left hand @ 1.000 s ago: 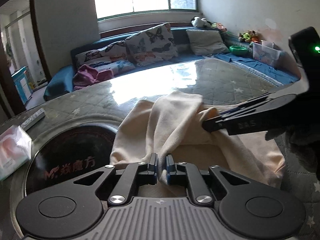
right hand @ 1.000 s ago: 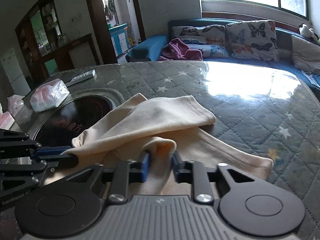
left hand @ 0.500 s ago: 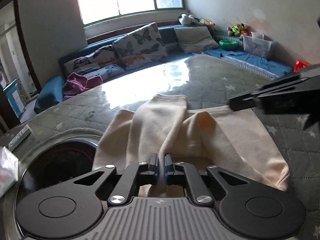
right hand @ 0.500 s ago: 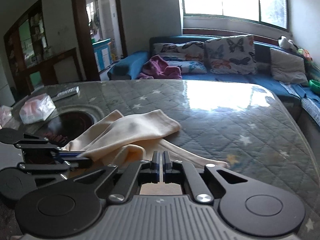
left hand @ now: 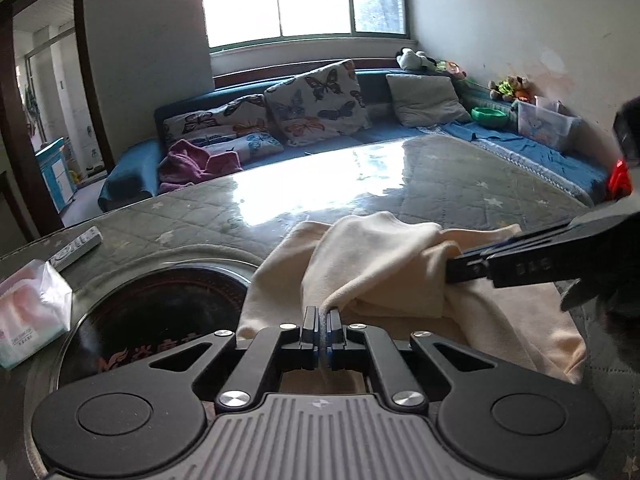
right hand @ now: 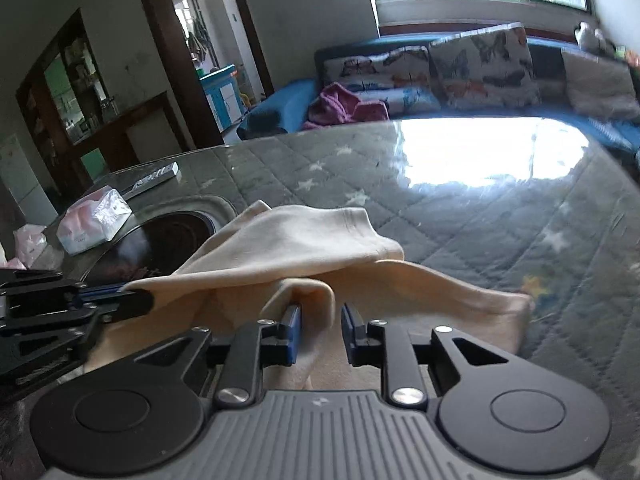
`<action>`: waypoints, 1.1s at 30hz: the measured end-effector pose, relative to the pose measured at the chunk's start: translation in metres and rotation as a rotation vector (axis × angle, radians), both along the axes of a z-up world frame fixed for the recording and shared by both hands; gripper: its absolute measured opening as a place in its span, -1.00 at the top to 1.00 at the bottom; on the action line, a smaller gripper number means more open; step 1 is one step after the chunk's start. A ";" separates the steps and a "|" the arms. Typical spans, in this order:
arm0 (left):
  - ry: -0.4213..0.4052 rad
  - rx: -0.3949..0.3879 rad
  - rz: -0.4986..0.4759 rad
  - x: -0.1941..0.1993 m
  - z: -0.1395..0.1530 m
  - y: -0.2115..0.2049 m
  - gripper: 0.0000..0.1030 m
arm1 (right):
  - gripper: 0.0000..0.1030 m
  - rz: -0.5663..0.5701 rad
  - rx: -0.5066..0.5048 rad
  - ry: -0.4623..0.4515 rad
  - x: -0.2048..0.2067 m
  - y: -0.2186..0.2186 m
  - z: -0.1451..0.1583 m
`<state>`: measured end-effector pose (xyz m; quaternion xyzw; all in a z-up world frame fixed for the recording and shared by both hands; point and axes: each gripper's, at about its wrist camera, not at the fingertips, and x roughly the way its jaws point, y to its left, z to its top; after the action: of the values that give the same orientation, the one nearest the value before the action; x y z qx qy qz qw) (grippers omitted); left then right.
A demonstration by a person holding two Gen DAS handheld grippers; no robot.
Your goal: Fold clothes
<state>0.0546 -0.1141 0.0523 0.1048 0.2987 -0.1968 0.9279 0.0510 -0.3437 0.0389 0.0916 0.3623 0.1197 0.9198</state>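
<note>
A cream garment (left hand: 384, 264) lies bunched on the quilted, glass-topped table (left hand: 460, 184). My left gripper (left hand: 322, 322) is shut on a fold at its near edge. It also shows in the right wrist view (right hand: 132, 300), still clamped on the garment (right hand: 304, 240). My right gripper (right hand: 318, 320) is open, with a cloth fold lying between its blue pads (right hand: 294, 322). In the left wrist view its fingers (left hand: 472, 264) reach into the cloth from the right.
A round black hotplate (left hand: 160, 312) is set into the table at the left. A tissue pack (left hand: 28, 312) and a remote (left hand: 76, 248) lie beyond it. A blue sofa (left hand: 132, 172) with butterfly cushions stands behind.
My right gripper was shut half a second ago and has now opened around a fold. My left gripper has stayed shut on the cloth and both have shifted over the garment.
</note>
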 end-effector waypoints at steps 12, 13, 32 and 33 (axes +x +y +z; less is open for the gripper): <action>-0.040 -0.080 0.125 -0.033 0.026 0.057 0.94 | 0.96 -0.140 -0.122 -0.196 -0.070 -0.020 0.042; -0.045 -0.089 0.137 -0.039 0.029 0.064 0.94 | 0.96 -0.165 -0.130 -0.203 -0.080 -0.026 0.044; 0.145 -0.084 0.301 -0.112 -0.011 0.146 0.93 | 0.74 -0.593 -0.192 -0.026 -0.206 -0.136 0.005; 0.144 -0.077 0.298 -0.113 -0.010 0.147 0.88 | 0.72 -0.608 -0.201 -0.015 -0.209 -0.140 0.003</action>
<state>-0.0585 0.0328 0.0420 0.0092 0.3691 -0.0751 0.9263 -0.1579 -0.4832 0.0416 0.1034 0.3216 -0.1962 0.9205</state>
